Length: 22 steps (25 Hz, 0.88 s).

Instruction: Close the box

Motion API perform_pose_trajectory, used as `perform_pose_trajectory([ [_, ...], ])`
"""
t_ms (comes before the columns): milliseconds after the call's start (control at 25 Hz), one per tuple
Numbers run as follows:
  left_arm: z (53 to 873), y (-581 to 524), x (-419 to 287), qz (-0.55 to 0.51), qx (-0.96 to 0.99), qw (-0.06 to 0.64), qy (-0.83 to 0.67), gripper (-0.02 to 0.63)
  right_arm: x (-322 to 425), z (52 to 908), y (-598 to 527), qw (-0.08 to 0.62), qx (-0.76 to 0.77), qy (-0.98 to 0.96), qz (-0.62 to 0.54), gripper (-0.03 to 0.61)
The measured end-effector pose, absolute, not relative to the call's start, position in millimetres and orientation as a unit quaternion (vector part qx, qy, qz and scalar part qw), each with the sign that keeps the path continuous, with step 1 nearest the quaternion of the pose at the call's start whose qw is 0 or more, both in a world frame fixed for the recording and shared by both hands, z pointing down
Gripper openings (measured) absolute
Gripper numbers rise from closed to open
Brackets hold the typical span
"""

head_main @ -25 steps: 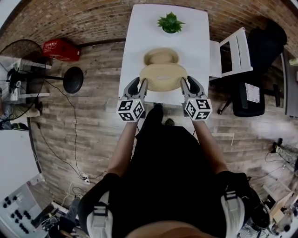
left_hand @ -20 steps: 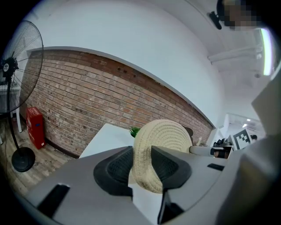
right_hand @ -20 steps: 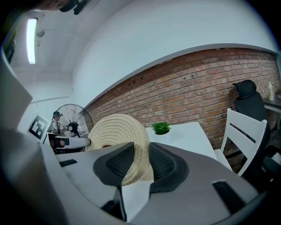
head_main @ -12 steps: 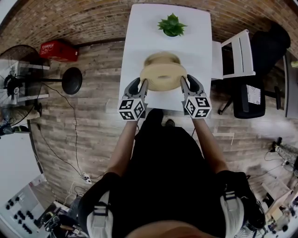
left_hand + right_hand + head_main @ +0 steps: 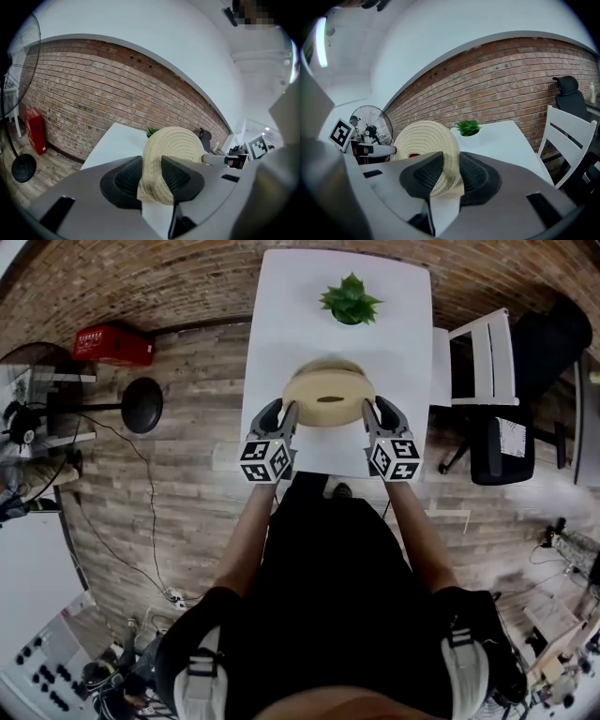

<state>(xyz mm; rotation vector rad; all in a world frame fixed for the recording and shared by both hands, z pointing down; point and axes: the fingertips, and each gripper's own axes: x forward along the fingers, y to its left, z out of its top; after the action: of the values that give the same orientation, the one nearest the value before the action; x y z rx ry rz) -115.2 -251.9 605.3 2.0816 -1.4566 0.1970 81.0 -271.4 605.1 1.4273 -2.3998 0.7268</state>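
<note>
clamping woven lid: left gripper jaws pinch its left rim, right gripper jaws pinch right rim. two-sided hold likely keeps it level for seating. hovers above box, mid table; plant far.

Table ahead of person; plant at far end, box mid-table. Lid over box's near part, betw. L claw at its left edge & R claw at right edge, each clamped on rim. Lid touching box or not: can't tell. Chair just right of table, office chair beyond it. On floor left of table: fan, w/ case behind it by wall.
</note>
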Motion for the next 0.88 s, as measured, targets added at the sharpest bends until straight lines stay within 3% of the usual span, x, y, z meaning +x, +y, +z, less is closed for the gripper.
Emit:
perform_pose_trajectory([
  [880, 665, -289, -124, 0.124, 0.773, 0.335, -0.524, 0.138, 70, 661, -311, 0.182, 0.484, -0.811, 0.273, 0.101],
])
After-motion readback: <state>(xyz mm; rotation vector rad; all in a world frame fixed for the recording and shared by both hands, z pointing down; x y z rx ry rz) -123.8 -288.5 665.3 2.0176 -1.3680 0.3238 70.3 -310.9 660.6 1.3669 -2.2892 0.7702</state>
